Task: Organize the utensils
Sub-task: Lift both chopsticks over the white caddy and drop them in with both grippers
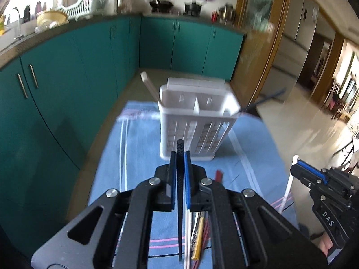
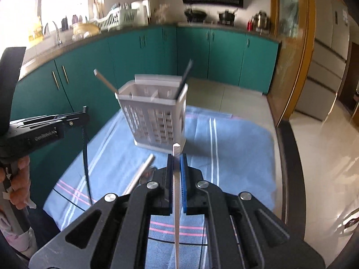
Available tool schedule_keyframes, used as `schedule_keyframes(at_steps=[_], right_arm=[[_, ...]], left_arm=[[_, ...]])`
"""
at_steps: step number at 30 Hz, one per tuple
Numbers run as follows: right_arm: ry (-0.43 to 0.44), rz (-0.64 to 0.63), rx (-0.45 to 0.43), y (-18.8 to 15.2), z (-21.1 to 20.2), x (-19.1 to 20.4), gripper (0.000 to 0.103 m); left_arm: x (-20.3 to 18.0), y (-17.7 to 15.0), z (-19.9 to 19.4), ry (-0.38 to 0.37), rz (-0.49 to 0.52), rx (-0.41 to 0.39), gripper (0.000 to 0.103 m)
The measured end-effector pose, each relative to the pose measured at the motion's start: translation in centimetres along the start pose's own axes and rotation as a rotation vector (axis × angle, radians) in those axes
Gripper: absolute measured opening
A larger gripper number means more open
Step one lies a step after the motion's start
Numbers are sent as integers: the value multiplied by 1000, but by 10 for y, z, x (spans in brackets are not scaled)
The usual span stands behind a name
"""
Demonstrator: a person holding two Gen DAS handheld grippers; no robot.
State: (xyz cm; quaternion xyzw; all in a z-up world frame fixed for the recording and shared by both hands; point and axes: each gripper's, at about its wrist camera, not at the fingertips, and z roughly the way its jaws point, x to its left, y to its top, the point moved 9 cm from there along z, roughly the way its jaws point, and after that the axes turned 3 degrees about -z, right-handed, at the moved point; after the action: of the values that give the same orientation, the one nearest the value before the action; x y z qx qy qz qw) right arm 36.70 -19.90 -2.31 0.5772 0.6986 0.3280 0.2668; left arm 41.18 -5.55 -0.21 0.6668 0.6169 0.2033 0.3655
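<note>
A white slotted utensil holder (image 1: 197, 121) (image 2: 157, 116) stands upright on a blue striped cloth (image 1: 139, 157) (image 2: 235, 148). A pale chopstick (image 2: 105, 81) and a dark chopstick (image 2: 185, 77) lean inside it. My left gripper (image 1: 180, 157) is shut on a black textured chopstick (image 1: 180, 179), held above the cloth in front of the holder. My right gripper (image 2: 176, 159) is shut on a white chopstick (image 2: 176, 190), also short of the holder. The right gripper shows in the left wrist view (image 1: 300, 168) with its white chopstick (image 1: 288, 188).
Several loose utensils lie on the cloth under the left gripper (image 1: 198, 235), and a silver handle (image 2: 141, 172) lies near the right gripper. Teal kitchen cabinets (image 1: 67, 78) curve around the left and back. The table edge (image 2: 289, 168) runs on the right.
</note>
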Motion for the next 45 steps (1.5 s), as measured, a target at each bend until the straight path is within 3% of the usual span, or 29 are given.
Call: schedule_keyframes(at_steps=[7, 11, 17, 24, 27, 30, 39, 45], right_arm=[[-12, -8, -153, 44, -49, -1, 7], [-27, -20, -259, 77, -67, 1, 7], [-102, -43, -369, 133, -82, 6, 7], [-78, -42, -512, 174, -81, 20, 6], [-64, -30, -588, 191, -86, 23, 6], [-80, -34, -602, 197, -70, 23, 6], [-41, -12, -480, 184, 3, 15, 6], [-49, 6, -434, 170, 20, 3, 7]], left_arm=[[-3, 50, -62, -33, -38, -184, 6], [-1, 79, -73, -41, -77, -247, 6], [-10, 120, -88, -8, -53, -316, 6], [3, 157, -101, -52, -175, -446, 6], [14, 173, -101, -3, -215, -507, 6], [19, 181, -87, 13, -231, -515, 6], [23, 168, -4, 82, -189, -404, 6], [29, 156, 8, 82, -180, -372, 7]])
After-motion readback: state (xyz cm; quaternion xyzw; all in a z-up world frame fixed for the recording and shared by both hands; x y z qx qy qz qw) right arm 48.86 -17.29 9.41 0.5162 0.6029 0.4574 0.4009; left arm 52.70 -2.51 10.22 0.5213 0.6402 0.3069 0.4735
